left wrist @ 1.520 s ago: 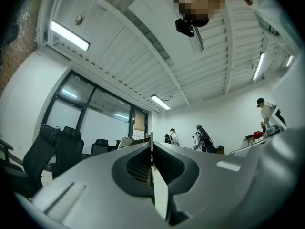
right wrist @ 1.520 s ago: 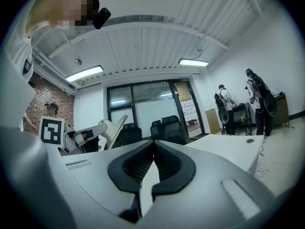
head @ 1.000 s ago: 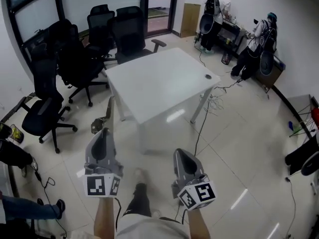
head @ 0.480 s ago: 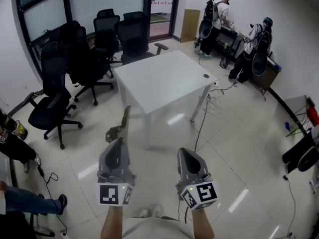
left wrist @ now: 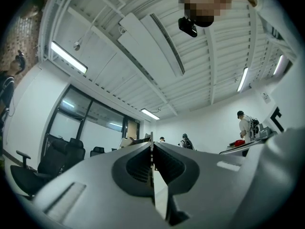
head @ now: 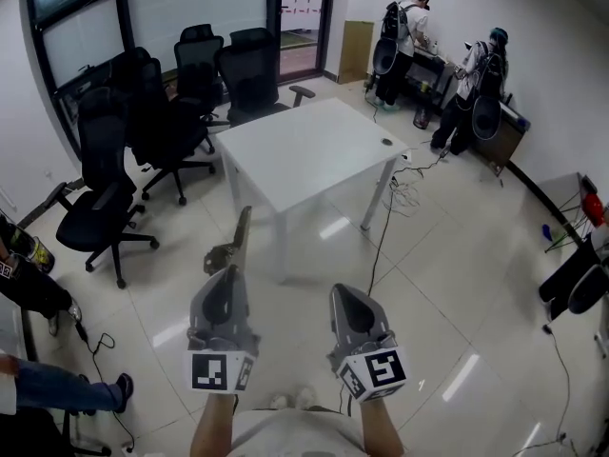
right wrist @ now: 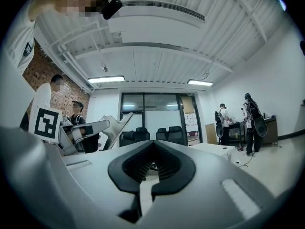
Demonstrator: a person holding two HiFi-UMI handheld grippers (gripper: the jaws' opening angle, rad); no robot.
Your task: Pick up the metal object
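My left gripper [head: 228,274] is shut on the metal object [head: 240,238], a flat grey bracket that sticks up and forward out of the jaws over the floor. In the left gripper view the plate [left wrist: 159,192] shows edge-on, pinched between the closed jaws of the left gripper [left wrist: 151,144]. My right gripper [head: 341,293] hangs beside it, shut and holding nothing. The right gripper view looks over its closed jaws [right wrist: 153,142]. To their left it shows the metal object [right wrist: 116,125] in the left gripper [right wrist: 81,130].
A white table [head: 304,150] stands ahead with a small dark item [head: 386,142] near its far right corner. Black office chairs [head: 181,93] crowd its left side. Cables [head: 385,227] trail on the tiled floor. Two people [head: 400,36] work at the back right; another person [head: 29,274] is at left.
Both grippers have shifted a little to the right in the head view, the left one more, and the metal object stays held in it. The table looks slightly farther off.
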